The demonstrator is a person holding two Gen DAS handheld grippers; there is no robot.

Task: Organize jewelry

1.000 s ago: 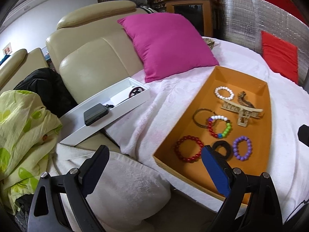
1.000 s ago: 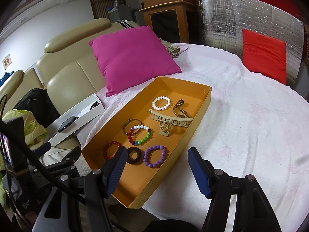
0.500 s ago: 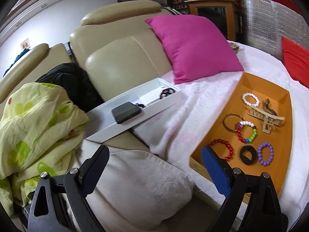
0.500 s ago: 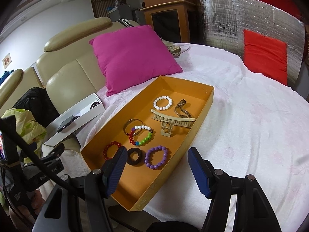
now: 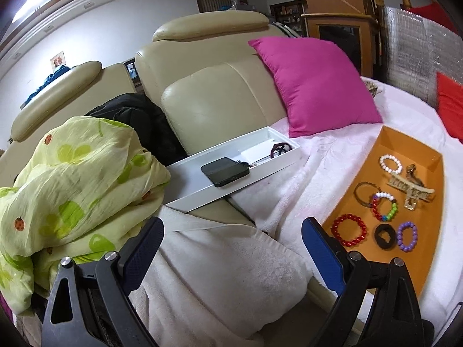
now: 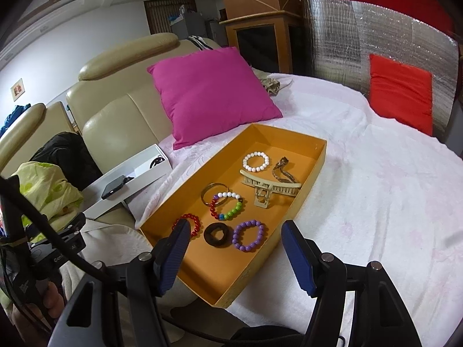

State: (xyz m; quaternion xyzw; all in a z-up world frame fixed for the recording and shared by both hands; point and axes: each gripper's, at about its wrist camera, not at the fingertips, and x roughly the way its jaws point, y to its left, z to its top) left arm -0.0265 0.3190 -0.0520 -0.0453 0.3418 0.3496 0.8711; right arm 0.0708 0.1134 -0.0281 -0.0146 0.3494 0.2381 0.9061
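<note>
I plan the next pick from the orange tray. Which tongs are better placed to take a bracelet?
Right. The right tongs hang open above the orange cardboard tray, near the purple bead bracelet. The left tongs, also open, point at the white towel beside it.

Even indoor light, soft shadows. A ceiling light [image 5: 30, 5] flares top left. Both fisheye views bend hard toward black corners; focus stays sharp.
</note>
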